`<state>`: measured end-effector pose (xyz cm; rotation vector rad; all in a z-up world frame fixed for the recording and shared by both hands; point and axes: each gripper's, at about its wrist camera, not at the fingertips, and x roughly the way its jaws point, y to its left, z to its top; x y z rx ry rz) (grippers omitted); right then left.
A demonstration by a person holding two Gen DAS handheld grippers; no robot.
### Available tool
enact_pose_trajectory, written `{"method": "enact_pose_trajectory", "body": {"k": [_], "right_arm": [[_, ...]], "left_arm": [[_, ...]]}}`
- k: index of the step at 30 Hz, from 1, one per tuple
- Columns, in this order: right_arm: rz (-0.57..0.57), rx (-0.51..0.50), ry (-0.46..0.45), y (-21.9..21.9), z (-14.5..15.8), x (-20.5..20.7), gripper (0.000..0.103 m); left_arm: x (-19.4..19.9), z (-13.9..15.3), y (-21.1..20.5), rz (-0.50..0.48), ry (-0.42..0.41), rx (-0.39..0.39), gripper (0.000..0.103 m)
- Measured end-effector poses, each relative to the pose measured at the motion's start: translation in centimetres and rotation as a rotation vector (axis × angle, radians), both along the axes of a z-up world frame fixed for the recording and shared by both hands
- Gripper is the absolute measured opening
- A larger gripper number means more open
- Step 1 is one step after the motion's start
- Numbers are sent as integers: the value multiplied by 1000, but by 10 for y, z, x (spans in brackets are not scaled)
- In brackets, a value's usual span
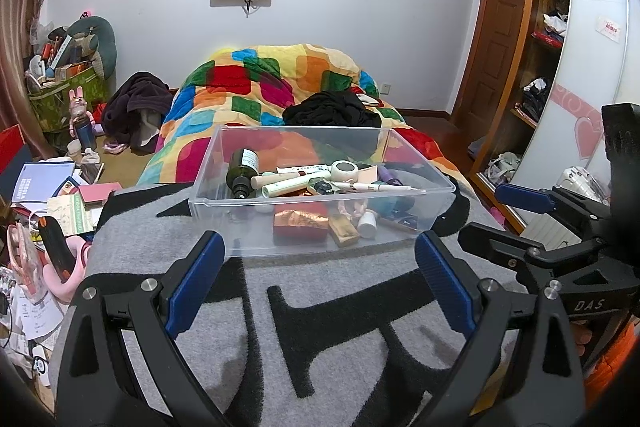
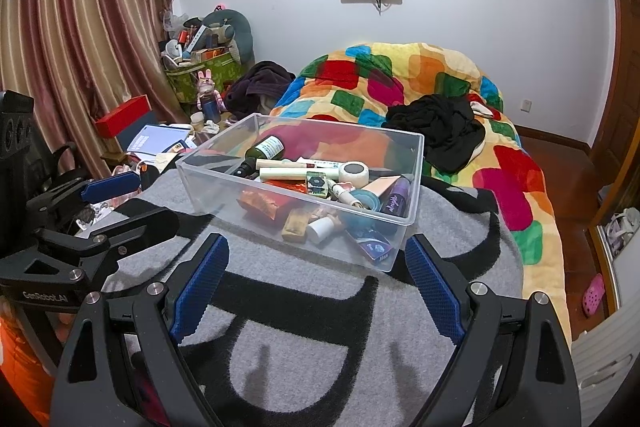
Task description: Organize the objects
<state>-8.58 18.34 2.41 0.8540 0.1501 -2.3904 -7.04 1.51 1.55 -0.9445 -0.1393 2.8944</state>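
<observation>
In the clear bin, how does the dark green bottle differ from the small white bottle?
The dark green bottle is the larger, dark glass with a white label; the small white bottle is stubby and plain white. The green one lies at the bin's far left, partly resting on other items, while the white one sits near the front wall. Both lie on their sides in the clear bin.

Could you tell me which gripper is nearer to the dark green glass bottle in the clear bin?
Left, though narrowly. The left gripper faces the dark green bottle at the bin's left end; the right gripper sits further right, opposite the bin's other end.
</observation>
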Motion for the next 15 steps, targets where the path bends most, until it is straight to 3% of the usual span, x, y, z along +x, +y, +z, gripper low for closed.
{"method": "enact_pose_trajectory", "body": {"k": [15], "right_arm": [[0,2,-6,-1,-2,0,89]], "left_arm": [[2,3,1,-24,-10,-3,97]]}}
